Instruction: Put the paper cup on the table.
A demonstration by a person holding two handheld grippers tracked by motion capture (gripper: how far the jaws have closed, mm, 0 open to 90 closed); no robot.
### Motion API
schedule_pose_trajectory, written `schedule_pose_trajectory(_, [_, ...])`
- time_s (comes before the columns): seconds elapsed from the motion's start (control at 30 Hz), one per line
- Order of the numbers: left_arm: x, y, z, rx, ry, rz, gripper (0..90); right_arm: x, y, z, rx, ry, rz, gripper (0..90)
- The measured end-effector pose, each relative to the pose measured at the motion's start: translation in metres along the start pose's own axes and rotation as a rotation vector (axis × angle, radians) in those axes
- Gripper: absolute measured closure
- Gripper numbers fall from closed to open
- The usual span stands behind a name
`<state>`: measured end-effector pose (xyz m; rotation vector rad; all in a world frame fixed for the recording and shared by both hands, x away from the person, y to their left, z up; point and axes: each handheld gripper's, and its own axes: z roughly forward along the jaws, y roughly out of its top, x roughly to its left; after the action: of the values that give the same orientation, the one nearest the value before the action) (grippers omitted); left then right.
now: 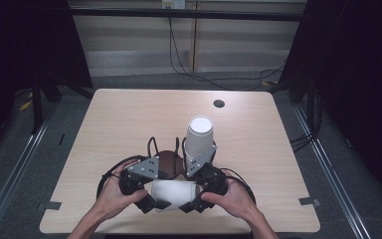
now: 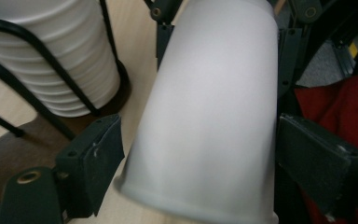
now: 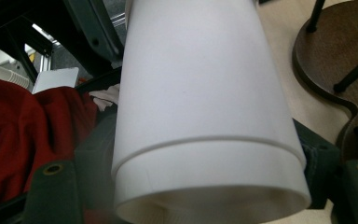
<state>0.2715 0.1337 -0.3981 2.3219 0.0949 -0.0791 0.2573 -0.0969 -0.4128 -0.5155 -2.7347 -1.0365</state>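
While both tongs meet near the bench's front edge, left tongs point(image 1: 149, 201) and right tongs point(image 1: 189, 203) each grasp one end of a white paper cup pair point(image 1: 173, 193) lying sideways; behind, a white cup stack point(image 1: 199, 137) stands in a black wire holder point(image 2: 37, 60) on the light wood bench point(image 1: 129, 119).

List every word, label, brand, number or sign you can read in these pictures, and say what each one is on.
None: no readable text anywhere.
The white paper cup held sideways between the left gripper and the right gripper is plain.
The stack of white paper cups in the black wire holder is unprinted.
The light wooden table carries no marking.
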Motion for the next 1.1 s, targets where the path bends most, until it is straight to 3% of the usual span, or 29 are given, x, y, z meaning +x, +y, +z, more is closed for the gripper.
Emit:
schedule_pose_trajectory(0.17, [0.001, -0.007, -0.014, -0.09, 0.046, -0.049, 15.5, -0.002, -0.004, -0.003, -0.02, -0.002, 0.008, 25.6])
schedule_pose_trajectory(0.37, [0.002, -0.016, -0.027, -0.165, 0.089, -0.112, 15.6, -0.005, -0.008, -0.005, -0.037, -0.012, 0.022, 25.7])
schedule_pose_trajectory(0.57, [0.001, -0.023, -0.043, -0.277, 0.075, -0.183, 15.6, -0.006, -0.01, -0.009, -0.064, -0.008, 0.025, 25.5])
schedule_pose_trajectory(0.8, [-0.004, -0.027, -0.038, -0.273, 0.1, -0.173, 15.6, -0.006, -0.014, -0.021, -0.14, -0.017, 0.035, 25.5])
schedule_pose_trajectory(1.1, [-0.005, -0.034, -0.033, -0.291, 0.105, -0.193, 15.6, -0.007, -0.02, -0.027, -0.223, -0.017, 0.034, 25.5])
